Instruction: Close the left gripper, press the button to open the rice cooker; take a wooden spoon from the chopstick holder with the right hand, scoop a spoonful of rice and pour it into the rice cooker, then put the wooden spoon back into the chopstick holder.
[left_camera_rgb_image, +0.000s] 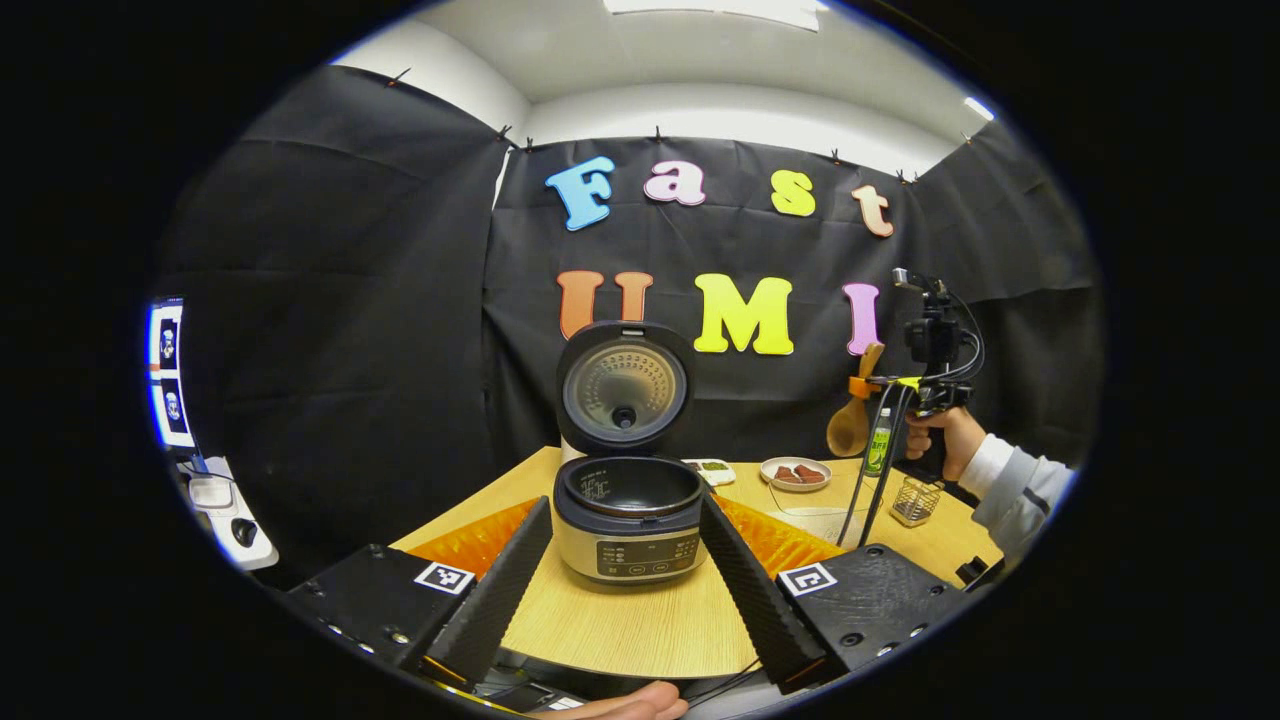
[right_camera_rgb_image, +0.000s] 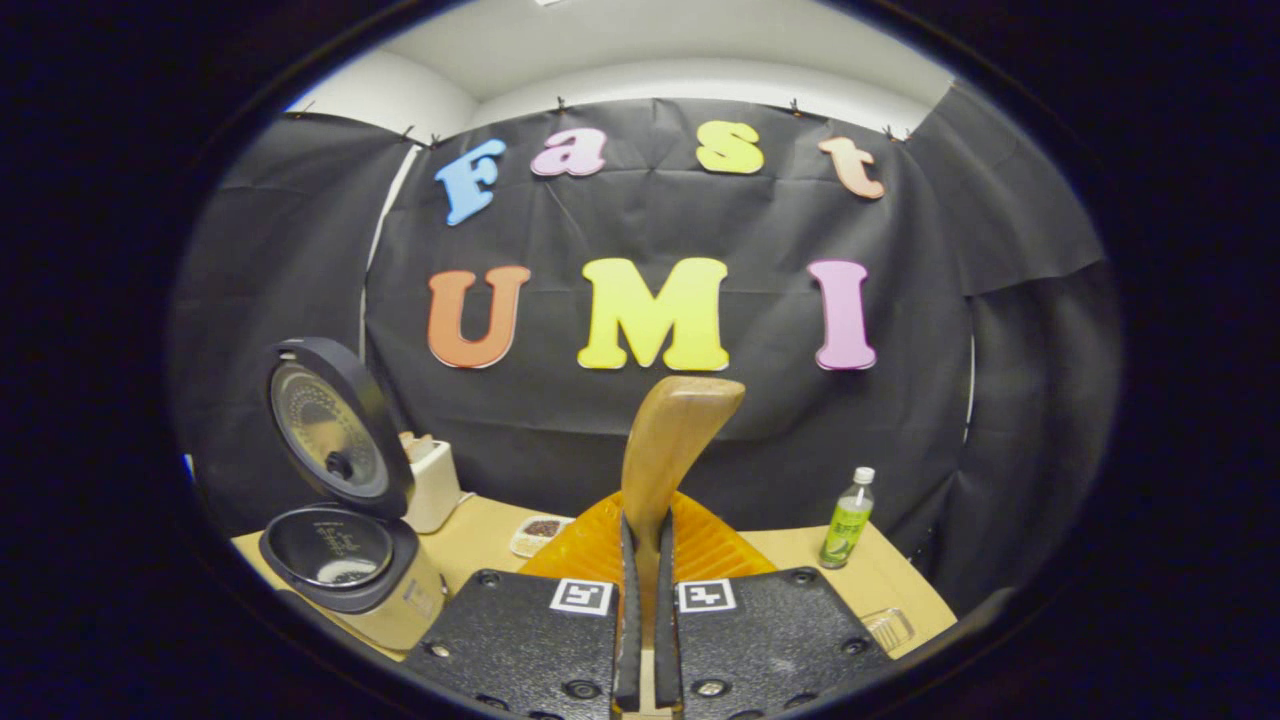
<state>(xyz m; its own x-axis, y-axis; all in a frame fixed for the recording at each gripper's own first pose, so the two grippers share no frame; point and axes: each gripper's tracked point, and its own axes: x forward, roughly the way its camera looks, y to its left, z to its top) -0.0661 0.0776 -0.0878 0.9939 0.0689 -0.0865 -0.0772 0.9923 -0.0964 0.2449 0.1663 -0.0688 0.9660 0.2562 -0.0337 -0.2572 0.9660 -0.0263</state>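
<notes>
Rice cooker (left_camera_rgb_image: 628, 520): centre of table (left_camera_rgb_image: 620, 625), lid up, pot open.
Left gripper (left_camera_rgb_image: 625, 585): before the cooker, jaws spread, holding nothing.
Wooden spoon (left_camera_rgb_image: 852, 420): raised above chopstick holder (left_camera_rgb_image: 914, 500), pinched at the handle by right gripper (right_camera_rgb_image: 645, 600), jaws pressed on it.
Risk: thin grip, spoon may pivot or slip, spilling rice short of the pot.
Hidden: spoon bowl below the fingers in the right gripper view; rice supply hard to make out.

Right gripper (right_camera_rgb_image: 646, 600) clamped on wooden spoon (right_camera_rgb_image: 668, 450) handle, open rice cooker (right_camera_rgb_image: 345, 540) at left, green bottle (right_camera_rgb_image: 846, 522) right, wooden table (right_camera_rgb_image: 880, 575)
</notes>
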